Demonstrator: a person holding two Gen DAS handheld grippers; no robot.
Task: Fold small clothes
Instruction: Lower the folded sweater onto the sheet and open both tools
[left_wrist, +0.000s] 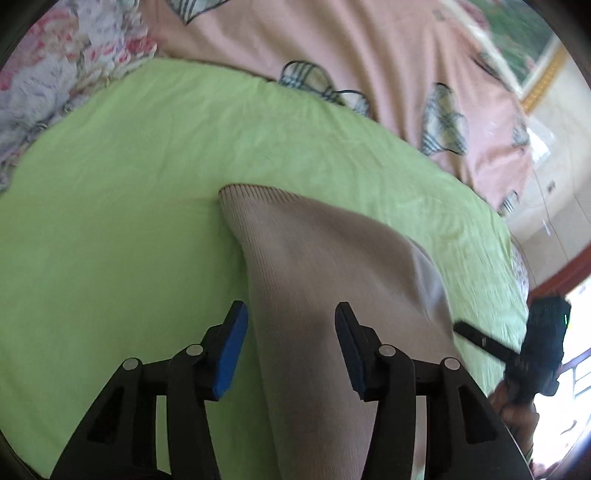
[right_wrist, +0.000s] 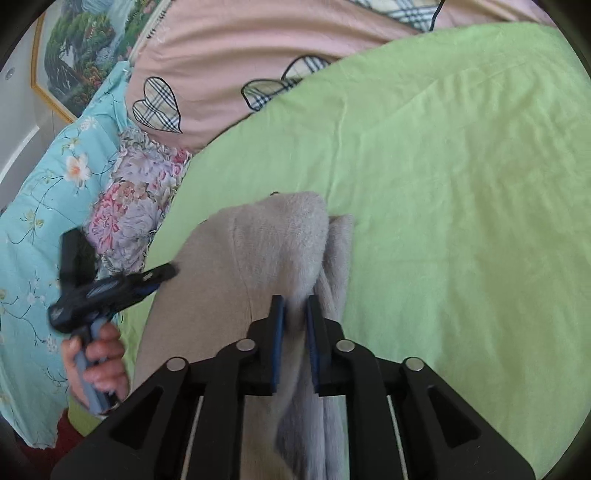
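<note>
Beige knit garment (left_wrist: 332, 280) lying on the green sheet (left_wrist: 129, 177). Right gripper (right_wrist: 295, 325) pinched tight on a fuzzy fold. Left gripper (left_wrist: 291, 347) wide open, holding nothing. Best to lift slowly, lay the fold flat, smooth bumps.

Beige knit garment (left_wrist: 332, 280), lime-green sheet (left_wrist: 129, 184), pink quilt (right_wrist: 229, 55) w/ plaid hearts, floral blanket (right_wrist: 136, 206)

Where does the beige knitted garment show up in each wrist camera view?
Left wrist: beige knitted garment at lower centre, between the open left gripper fingers.
Right wrist: lower centre, pinched by the right gripper.
Shared landmark: green sheet.
</note>
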